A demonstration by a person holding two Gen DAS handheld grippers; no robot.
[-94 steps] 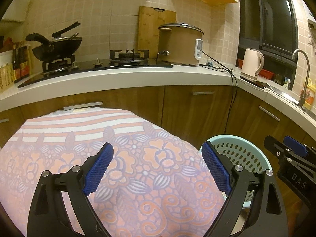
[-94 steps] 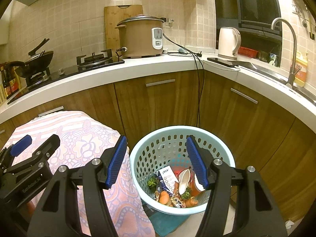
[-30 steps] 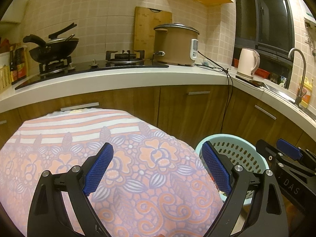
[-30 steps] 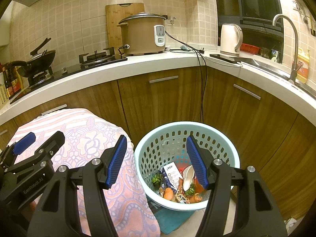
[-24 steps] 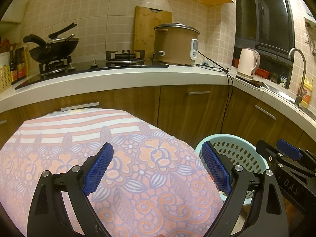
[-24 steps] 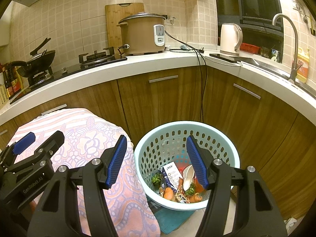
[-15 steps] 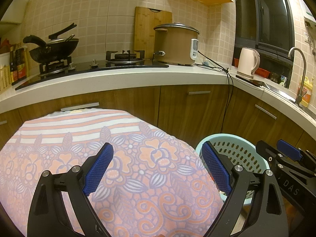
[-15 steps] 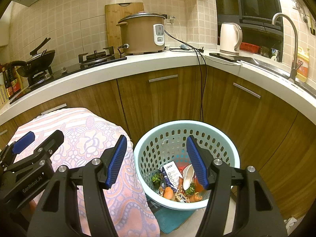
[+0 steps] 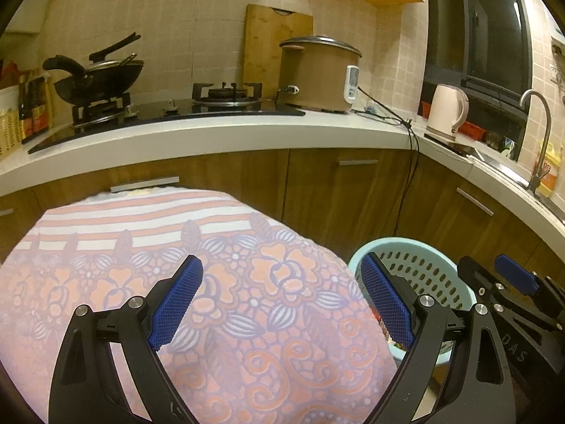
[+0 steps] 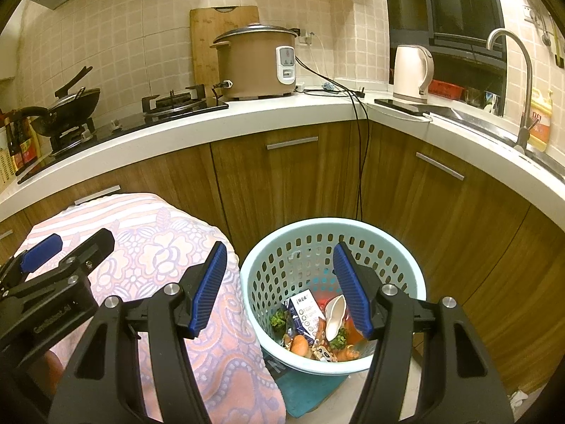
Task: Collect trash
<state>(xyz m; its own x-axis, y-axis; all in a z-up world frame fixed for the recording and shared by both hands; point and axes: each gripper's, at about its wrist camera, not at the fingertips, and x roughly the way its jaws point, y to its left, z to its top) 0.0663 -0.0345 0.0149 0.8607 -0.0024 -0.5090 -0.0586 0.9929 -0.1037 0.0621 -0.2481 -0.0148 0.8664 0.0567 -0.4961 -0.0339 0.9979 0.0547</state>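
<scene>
- Kitchen cabinets of brown wood are seen running behind everything, under a white counter.
- Trash is found at the bottom of a pale blue basket standing on the floor, just beside a table draped in a flowered cloth.
- Over the basket the right gripper is held with fingers spread wide and nothing between them.
- Over the cloth the left gripper is likewise spread and empty.
- On the counter a rice cooker, a kettle and a wok are seen.
</scene>
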